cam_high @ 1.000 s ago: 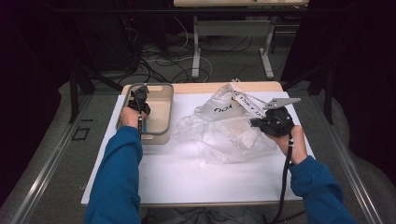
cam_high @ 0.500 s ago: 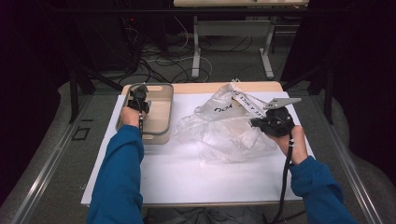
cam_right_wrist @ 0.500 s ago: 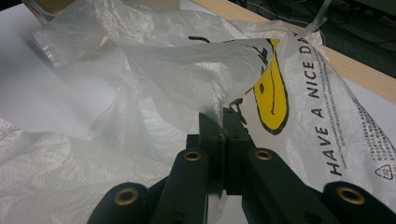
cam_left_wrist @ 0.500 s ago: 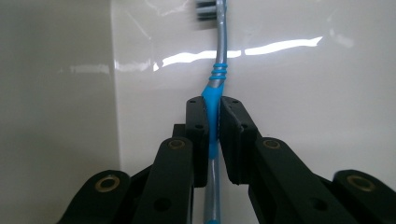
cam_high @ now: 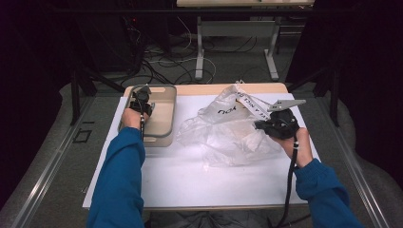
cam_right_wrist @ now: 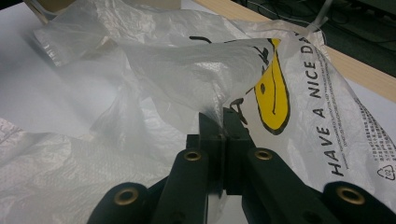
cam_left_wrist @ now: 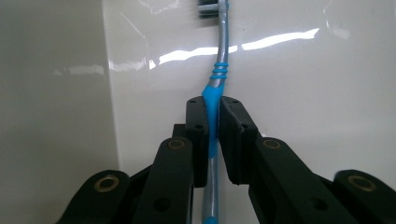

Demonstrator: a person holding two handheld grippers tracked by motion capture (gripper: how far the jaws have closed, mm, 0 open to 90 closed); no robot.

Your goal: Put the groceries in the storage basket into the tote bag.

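- Pinching a blue-and-grey plastic toothbrush (cam_left_wrist: 214,100) by its handle, the left gripper (cam_left_wrist: 212,114) fingers sit closed over the beige rectangular tray (cam_high: 164,124) at the bench's left.
- Rightward, the right gripper (cam_right_wrist: 223,122) fingers clamp a fold of the crumpled clear plastic bag (cam_right_wrist: 196,70) with a yellow smiley, on the white bench (cam_high: 190,175).

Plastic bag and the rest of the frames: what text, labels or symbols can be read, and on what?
"HAVE A NICE DA", cut off at the frame edge: printed on the plastic bag, beside a yellow smiley face.
Recycling triangle with small lines of print beside it on the bag: too small to read.
Toothbrush: no text visible.
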